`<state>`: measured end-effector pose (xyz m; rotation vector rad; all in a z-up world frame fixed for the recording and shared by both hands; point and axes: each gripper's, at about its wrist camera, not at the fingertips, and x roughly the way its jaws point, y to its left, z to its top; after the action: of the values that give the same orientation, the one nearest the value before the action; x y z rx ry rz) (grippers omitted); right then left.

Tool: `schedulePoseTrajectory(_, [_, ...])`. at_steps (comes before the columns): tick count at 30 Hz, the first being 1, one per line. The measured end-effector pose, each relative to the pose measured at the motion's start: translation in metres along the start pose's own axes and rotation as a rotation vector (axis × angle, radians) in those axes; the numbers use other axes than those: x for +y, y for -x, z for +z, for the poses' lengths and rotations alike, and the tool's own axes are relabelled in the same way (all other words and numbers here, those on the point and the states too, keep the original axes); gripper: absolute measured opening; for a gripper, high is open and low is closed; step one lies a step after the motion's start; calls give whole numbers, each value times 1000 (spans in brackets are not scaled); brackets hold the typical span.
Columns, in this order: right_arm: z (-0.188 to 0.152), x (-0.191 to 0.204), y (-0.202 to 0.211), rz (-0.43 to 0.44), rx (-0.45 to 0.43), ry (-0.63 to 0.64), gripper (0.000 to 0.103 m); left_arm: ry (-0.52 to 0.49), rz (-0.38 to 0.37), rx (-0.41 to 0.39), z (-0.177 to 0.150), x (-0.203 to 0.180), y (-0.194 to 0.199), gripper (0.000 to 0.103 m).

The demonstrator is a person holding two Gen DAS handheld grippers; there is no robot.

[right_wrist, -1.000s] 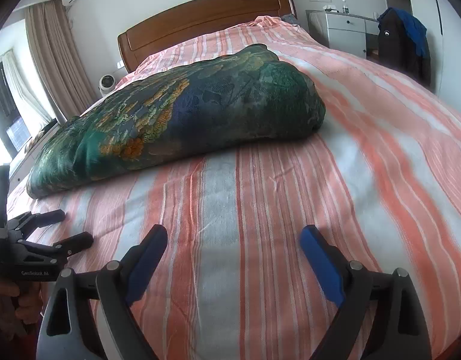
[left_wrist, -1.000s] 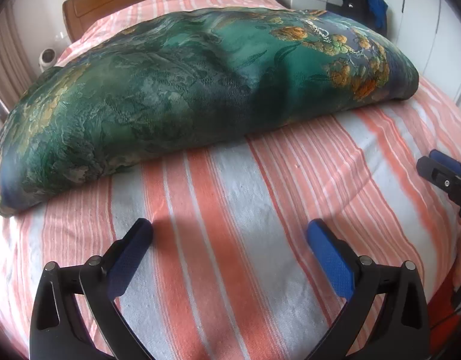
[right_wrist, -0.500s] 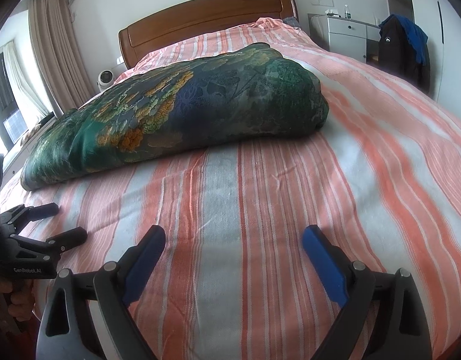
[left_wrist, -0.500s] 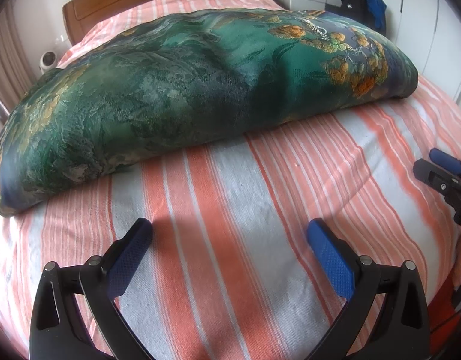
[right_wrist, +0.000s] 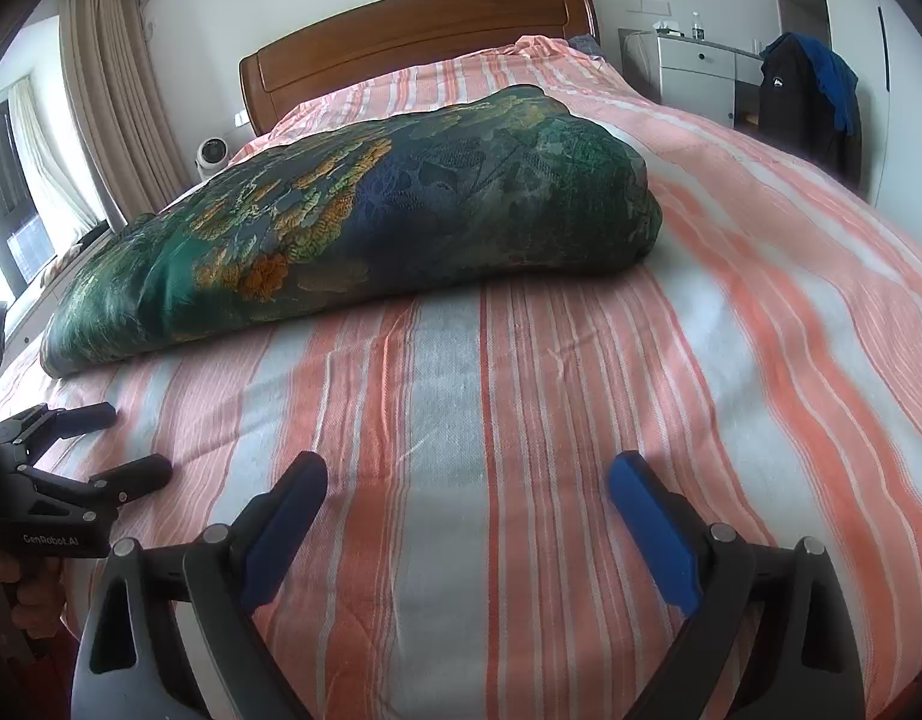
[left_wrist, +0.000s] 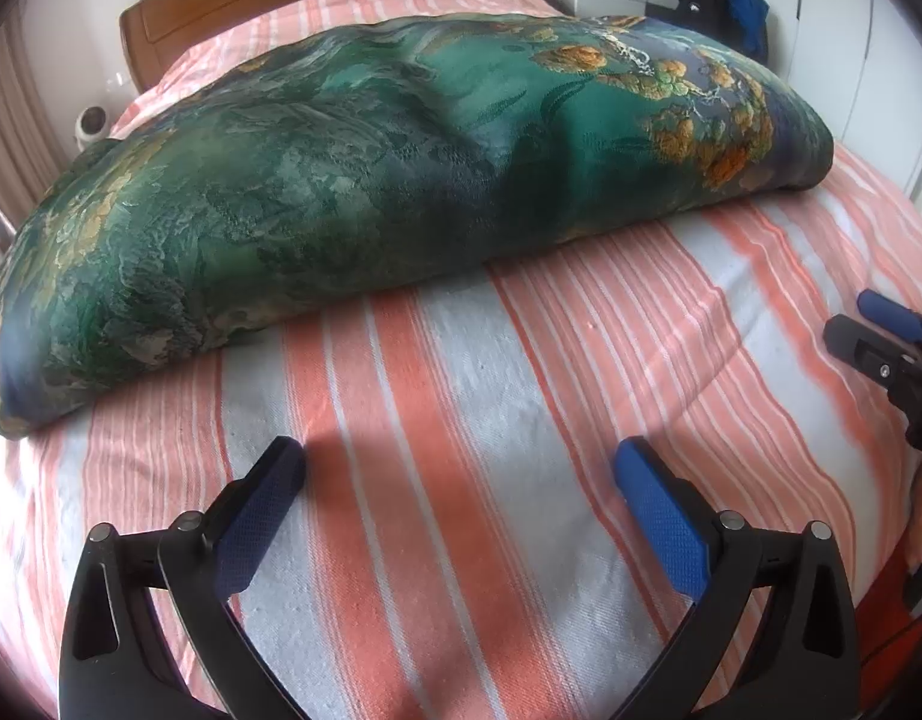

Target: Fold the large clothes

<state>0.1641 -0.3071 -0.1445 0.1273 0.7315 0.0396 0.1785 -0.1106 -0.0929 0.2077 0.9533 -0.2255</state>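
A thick green and blue quilt with orange flowers [left_wrist: 401, 180] lies folded across the middle of the striped bed; it also shows in the right wrist view [right_wrist: 365, 228]. My left gripper [left_wrist: 461, 468] is open and empty, low over the sheet in front of the quilt's near edge. My right gripper [right_wrist: 467, 480] is open and empty, also short of the quilt, nearer its right end. The right gripper shows at the right edge of the left wrist view [left_wrist: 881, 342], and the left gripper at the left edge of the right wrist view [right_wrist: 77, 450].
The bed has an orange and white striped sheet [right_wrist: 581, 390] and a wooden headboard [right_wrist: 413, 24]. A white dresser [right_wrist: 695, 72] and a dark jacket [right_wrist: 803, 102] stand at the right. Curtains [right_wrist: 101, 102] and a small white fan [right_wrist: 212, 156] are at the left.
Both grippers have come slightly closer to the quilt and stayed open. The quilt has not moved.
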Motion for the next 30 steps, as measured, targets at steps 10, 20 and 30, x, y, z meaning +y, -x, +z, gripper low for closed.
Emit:
schedulePoseTrajectory(10, [0,2,-2,3,11,22,97,-5,14,4,2,-3,-2,102])
schedulePoseTrajectory(20, [-1,4,-3,-5,13,33,98,-6,14,-5,0,-3,-2,102])
schedulePoseTrajectory(30, [-1,5,-3,-6,14,36,99,-7,14,-4,0,-3,-2,102])
